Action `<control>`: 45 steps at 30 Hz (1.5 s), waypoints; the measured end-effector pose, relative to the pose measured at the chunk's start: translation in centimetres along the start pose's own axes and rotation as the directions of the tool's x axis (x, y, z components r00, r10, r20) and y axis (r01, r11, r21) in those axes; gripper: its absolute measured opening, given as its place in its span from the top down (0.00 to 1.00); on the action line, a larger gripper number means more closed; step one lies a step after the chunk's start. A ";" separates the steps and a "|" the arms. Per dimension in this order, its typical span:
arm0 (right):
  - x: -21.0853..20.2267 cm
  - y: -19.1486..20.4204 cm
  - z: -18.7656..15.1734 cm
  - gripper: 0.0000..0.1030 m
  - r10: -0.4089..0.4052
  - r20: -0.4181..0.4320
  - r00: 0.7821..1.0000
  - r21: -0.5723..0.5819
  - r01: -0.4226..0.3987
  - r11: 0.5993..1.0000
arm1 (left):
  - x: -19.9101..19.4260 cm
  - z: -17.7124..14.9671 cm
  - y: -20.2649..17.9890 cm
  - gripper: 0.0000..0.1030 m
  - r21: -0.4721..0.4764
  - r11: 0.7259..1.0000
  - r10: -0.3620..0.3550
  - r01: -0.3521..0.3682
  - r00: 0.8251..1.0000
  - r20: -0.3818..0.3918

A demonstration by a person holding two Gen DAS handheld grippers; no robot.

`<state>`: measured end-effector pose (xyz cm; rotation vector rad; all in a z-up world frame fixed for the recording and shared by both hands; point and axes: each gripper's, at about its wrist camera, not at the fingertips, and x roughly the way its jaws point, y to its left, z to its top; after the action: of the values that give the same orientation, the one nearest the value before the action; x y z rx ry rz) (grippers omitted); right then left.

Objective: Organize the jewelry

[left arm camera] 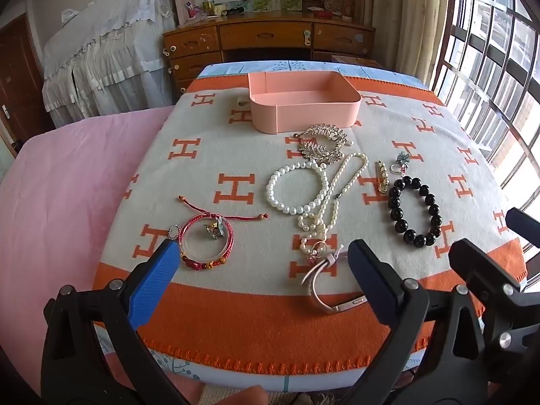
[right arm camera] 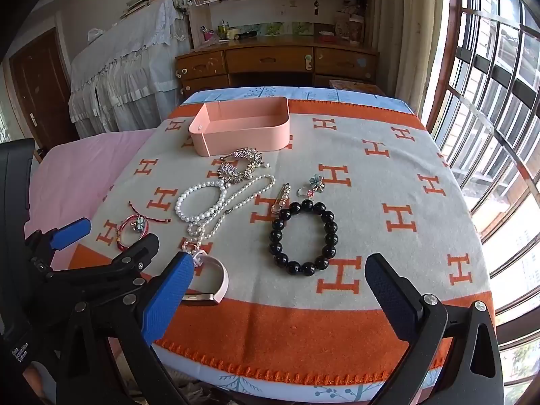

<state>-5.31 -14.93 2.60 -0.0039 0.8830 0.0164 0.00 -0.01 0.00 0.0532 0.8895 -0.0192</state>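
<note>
A pink tray (left arm camera: pixel 303 114) (right arm camera: pixel 243 135) sits empty at the far side of the orange-and-cream blanket. Jewelry lies in front of it: a crystal hair clip (left arm camera: pixel 322 145) (right arm camera: pixel 241 165), a pearl bracelet (left arm camera: pixel 297 185) (right arm camera: pixel 200 202), a pearl necklace (left arm camera: pixel 337 195) (right arm camera: pixel 236 202), a black bead bracelet (left arm camera: pixel 415 212) (right arm camera: pixel 303 236), a gold pin (left arm camera: pixel 381 175) (right arm camera: pixel 281 199), a flower charm (left arm camera: pixel 401 162) (right arm camera: pixel 314 184), red bracelets (left arm camera: pixel 207 243) (right arm camera: pixel 133 229) and a pink band watch (left arm camera: pixel 324 283) (right arm camera: pixel 212 283). My left gripper (left arm camera: pixel 260 263) is open above the near edge. My right gripper (right arm camera: pixel 280 276) is open, also near.
A pink sheet (left arm camera: pixel 67 202) covers the bed to the left. A wooden desk with drawers (left arm camera: pixel 270 44) stands behind the table. Barred windows (left arm camera: pixel 499 84) run along the right. A white covered rack (left arm camera: pixel 108 50) stands at the back left.
</note>
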 end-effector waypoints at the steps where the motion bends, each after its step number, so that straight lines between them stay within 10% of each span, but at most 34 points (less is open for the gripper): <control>1: 0.0 0.0 0.0 0.00 0.000 -0.002 1.000 0.001 0.000 1.000 | 0.0 0.0 0.0 0.04 0.001 1.000 -0.001 0.001 1.000 -0.001; 45: 1.6 -0.3 -0.4 0.01 0.039 -0.049 0.998 0.027 -0.038 0.999 | 0.8 -0.3 0.1 0.08 -0.014 0.999 -0.048 0.048 0.998 -0.037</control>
<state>-4.60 -15.25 1.13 0.0370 0.9328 0.0414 0.28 0.08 -0.83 0.0199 0.9285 -0.0572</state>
